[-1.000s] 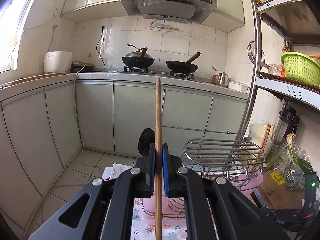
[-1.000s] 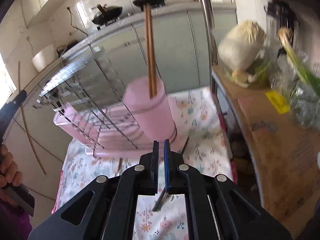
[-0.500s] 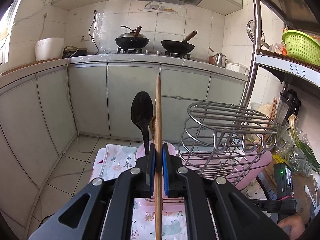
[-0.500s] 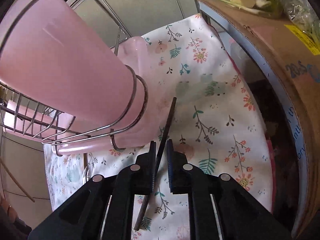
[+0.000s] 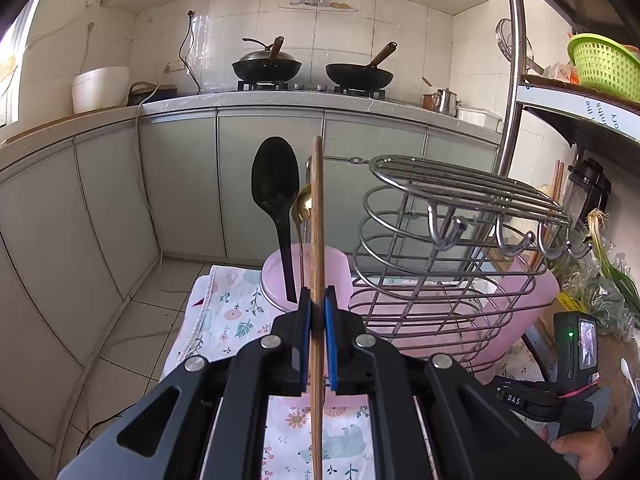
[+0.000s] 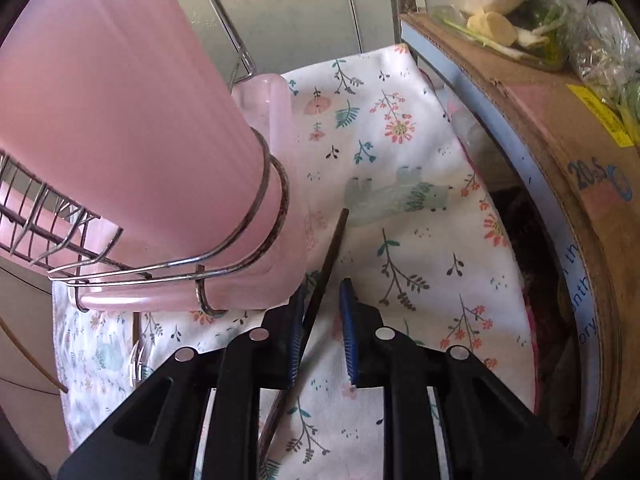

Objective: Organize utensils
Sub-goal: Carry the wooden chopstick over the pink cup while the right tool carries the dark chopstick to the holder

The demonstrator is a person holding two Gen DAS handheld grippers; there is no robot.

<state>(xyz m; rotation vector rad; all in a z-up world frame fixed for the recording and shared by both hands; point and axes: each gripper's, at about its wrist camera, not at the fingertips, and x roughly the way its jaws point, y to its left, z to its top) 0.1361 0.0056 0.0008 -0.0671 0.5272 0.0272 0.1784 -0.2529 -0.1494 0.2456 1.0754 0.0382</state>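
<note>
My left gripper [image 5: 318, 304] is shut on a long wooden chopstick [image 5: 317, 200], held upright just in front of the pink utensil cup [image 5: 276, 280]. A black spoon [image 5: 275, 176] and a gold spoon [image 5: 303, 205] stand in that cup. In the right wrist view my right gripper [image 6: 322, 320] points down at the floral cloth [image 6: 400, 200]. Its jaws stand apart around a dark chopstick [image 6: 330, 248] that lies on the cloth. The stick runs close along the left pad, and the right pad is clear of it. The pink cup [image 6: 120, 120] sits in a wire ring just to the left.
A wire dish rack [image 5: 460, 208] on a pink tray [image 5: 532, 300] stands right of the cup. A cardboard box [image 6: 560, 140] with vegetables borders the cloth on the right. A shelf post [image 5: 512, 80] rises behind. A person's hand [image 5: 580, 448] holds the other device at lower right.
Both grippers have come down. The left one now has the cup and spoons close in front. The right one dropped from above the rack to the cloth, and its jaws stand wider around the dark chopstick.
</note>
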